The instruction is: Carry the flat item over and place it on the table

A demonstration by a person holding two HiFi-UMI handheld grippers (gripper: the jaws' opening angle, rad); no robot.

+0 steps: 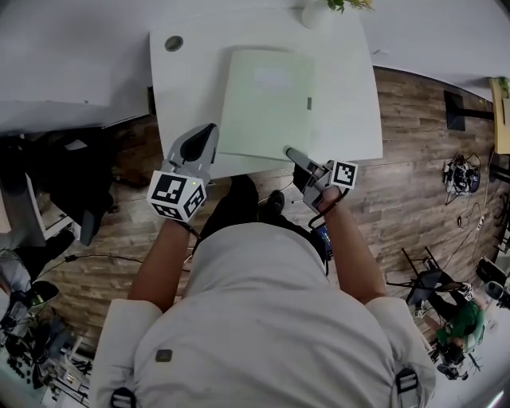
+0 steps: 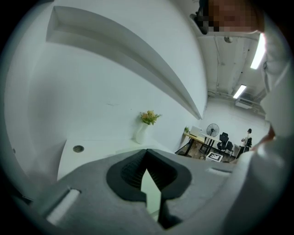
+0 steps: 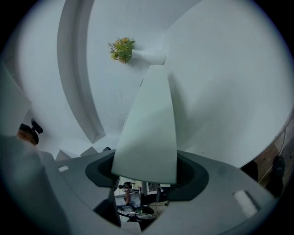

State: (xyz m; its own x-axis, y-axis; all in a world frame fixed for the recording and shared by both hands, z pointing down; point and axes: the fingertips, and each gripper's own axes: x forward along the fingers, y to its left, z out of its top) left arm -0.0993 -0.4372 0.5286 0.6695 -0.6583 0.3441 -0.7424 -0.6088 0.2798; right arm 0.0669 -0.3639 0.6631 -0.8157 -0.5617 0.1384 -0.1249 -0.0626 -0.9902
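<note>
**Folder looks down on the table, only the let-go is left**

The flat item [image 1: 267, 103], a pale green folder, is seen lying on the white table [image 1: 351, 96]. Its long axis runs away from the person, and its near short edge sits right at the table's near edge.

The right gripper [image 1: 293, 153] is found at the near right corner. Its jaws are spread wide, the corner is caught between them, and no pad seems to be pressed on it.

The left gripper [image 1: 205, 137] is parked at the folder's left long edge with its tips drawn together. A sliver of green is seen through the slit behind them. Whether the edge is actually pinched there can't be told.

So the folder lies straight ahead of both grippers, and the right one is the nearer. Probably all that's needed is for both to be pulled straight back toward the body along that long axis, so nothing gets dragged.

Only one container is spotted: a white vase [image 1: 315, 12] at the far edge, with yellow-green flowers in it, well apart from the folder.
</note>
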